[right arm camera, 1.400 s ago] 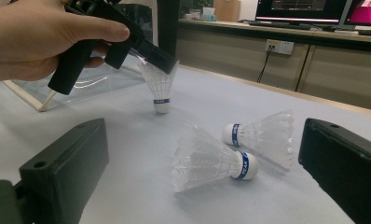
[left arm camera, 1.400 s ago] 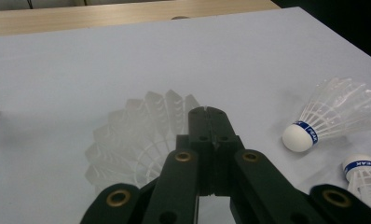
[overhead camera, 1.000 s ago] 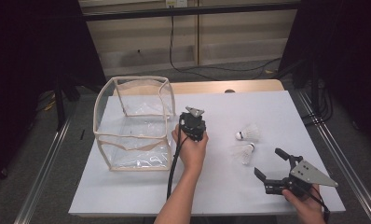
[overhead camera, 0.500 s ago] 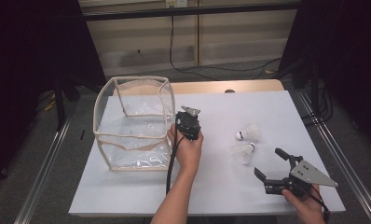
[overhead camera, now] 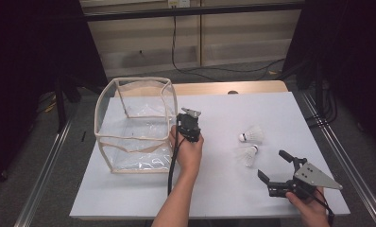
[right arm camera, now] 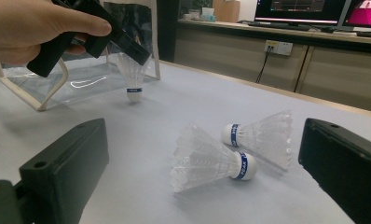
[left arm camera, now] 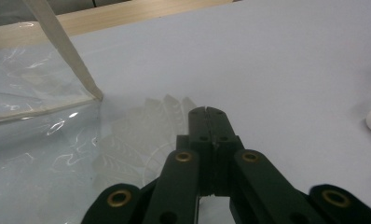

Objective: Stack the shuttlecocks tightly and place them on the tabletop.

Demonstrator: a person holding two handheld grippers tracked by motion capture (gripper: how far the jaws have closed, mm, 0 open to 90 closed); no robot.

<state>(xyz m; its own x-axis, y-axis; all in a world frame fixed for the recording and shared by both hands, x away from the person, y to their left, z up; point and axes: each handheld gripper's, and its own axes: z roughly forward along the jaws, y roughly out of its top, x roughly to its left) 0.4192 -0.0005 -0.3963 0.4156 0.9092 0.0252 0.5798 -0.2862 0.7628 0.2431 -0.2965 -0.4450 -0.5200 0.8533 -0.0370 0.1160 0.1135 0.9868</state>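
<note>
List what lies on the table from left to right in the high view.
clear bag → left gripper, shut on a shuttlecock → two loose shuttlecocks → right gripper, jaws open

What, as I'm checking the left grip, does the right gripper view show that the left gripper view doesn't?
Right gripper view: the held shuttlecock from the side, cork down; a hand around the left gripper; the near shuttlecock and far shuttlecock lying whole. Left gripper view: the shut jaws from behind, the feather skirt from above. Both: the held shuttlecock, the clear box, the white table.
</note>
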